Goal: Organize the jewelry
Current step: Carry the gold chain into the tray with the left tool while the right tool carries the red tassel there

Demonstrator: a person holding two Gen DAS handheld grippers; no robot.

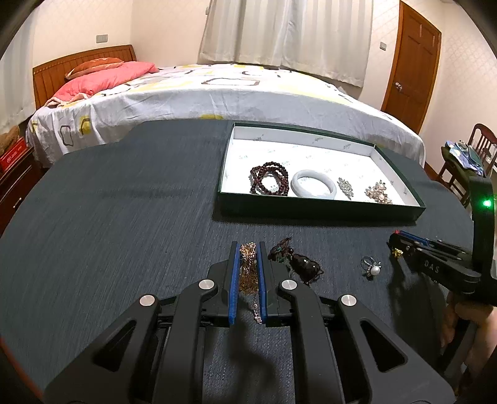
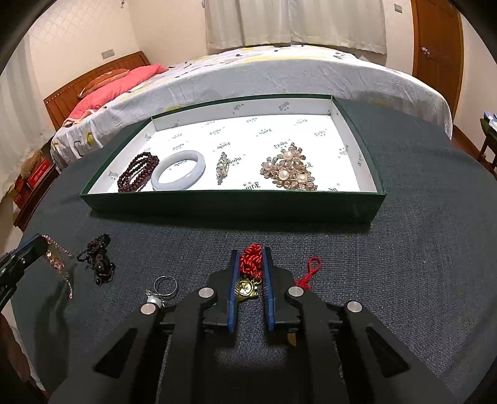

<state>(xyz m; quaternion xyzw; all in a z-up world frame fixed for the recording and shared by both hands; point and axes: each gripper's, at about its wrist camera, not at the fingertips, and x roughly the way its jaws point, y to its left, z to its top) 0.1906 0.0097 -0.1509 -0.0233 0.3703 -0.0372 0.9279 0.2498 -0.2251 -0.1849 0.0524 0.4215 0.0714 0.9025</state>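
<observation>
Jewelry is sitting partly on the dark table (image 2: 403, 248) and partly in the green tray (image 2: 236, 205) beyond it, and both tongs are gripping pieces right now. Nearest the right-hand camera, the right tongs (image 2: 251, 251) are clamping a red knotted cord (image 2: 252, 259) with a gold charm (image 2: 247, 288) hanging between the blue pads (image 2: 233, 279), and a loop of that red cord is lying on the table just to the right. Over on the left side, the left tongs (image 1: 248, 247) are pinching together on a bunched gold chain (image 1: 248, 267), its tail dangling down between the fingers. Just beside those tongs a dark beaded piece with a brown pendant (image 1: 295, 262) is resting on the table, and a silver ring with a pearl (image 1: 371, 268) is lying between the two tools. Farther back, the tray is holding four pieces in a row along its near wall: a dark red bead bracelet (image 2: 136, 172) touching a pale bangle (image 2: 179, 171), then a small crystal brooch (image 2: 223, 167), then a large pearl-and-crystal brooch (image 2: 289, 171) well apart to the right. Behind the table a bed (image 2: 279, 71) with a patterned sheet and pink pillow (image 2: 115, 90) is filling the background, with curtains (image 2: 295, 21) and a wooden door (image 2: 435, 40) beyond it.
</observation>
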